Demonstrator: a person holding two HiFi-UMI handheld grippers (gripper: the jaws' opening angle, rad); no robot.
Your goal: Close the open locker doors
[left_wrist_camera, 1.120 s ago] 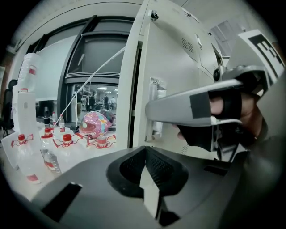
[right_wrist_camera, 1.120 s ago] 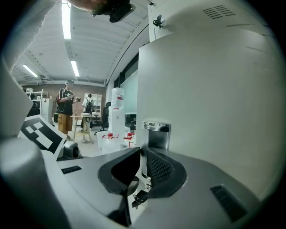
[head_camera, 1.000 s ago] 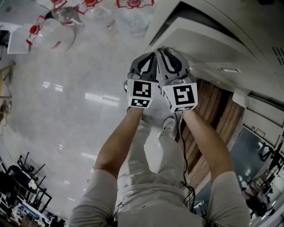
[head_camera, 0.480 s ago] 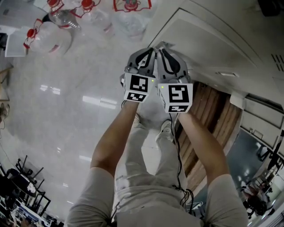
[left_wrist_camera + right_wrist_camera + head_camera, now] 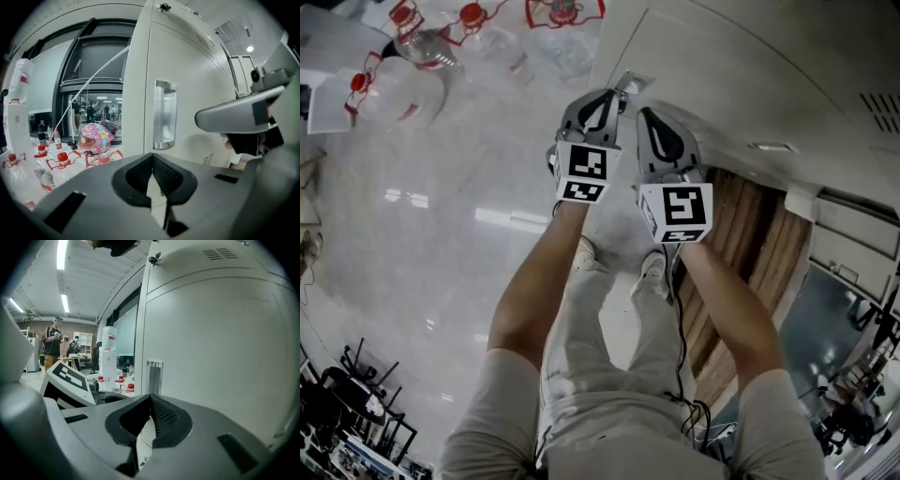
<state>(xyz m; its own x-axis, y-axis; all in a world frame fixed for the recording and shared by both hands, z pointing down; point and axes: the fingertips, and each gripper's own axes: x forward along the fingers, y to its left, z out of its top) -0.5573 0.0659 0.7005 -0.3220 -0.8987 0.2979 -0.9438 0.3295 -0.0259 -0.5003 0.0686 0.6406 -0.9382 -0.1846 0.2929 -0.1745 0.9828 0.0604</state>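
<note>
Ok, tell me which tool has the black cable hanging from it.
The right tool: a black cable runs from below its marker cube down toward the person's waist. The left tool shows none.

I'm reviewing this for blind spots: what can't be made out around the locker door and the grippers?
Whether the left gripper touches the locker door: head view, its own body covers the tips.
Door's lower part: right gripper view, the right gripper blocks it.
The background person: same view, too small.
</note>
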